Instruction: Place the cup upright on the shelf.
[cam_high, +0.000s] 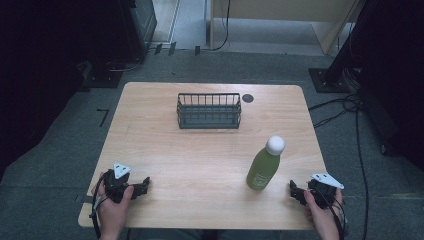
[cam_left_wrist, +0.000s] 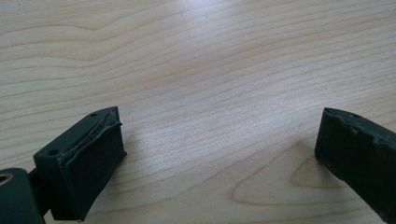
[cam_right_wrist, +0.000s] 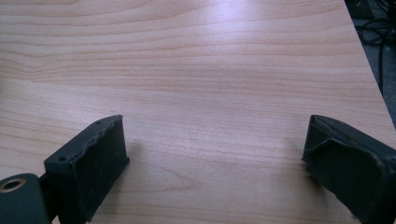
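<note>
Resting low at the near corners of the light wooden table, both hands hold their grippers close to the surface. The left hand comes in from the bottom edge with its forearm running up toward the table, fingers wrapped round the left gripper, whose grey three-cornered plate sits on top and whose jaws aim to the person's right, along the near edge. In the left gripper view its two black jaws stand spread wide with bare wood grain between them and nothing held.

The right hand mirrors it at the near right corner, gripping the right gripper, jaws aimed leftward toward the middle of the table. The right gripper view shows those jaws likewise wide apart, empty, with the table's curved right edge and dark cables on the floor beyond.

A green bottle with a white cap stands on the table, just left of the right gripper and not touching it. A dark wire basket sits toward the far edge, well apart from both hands, with a small dark round disc just beside its far right corner.
</note>
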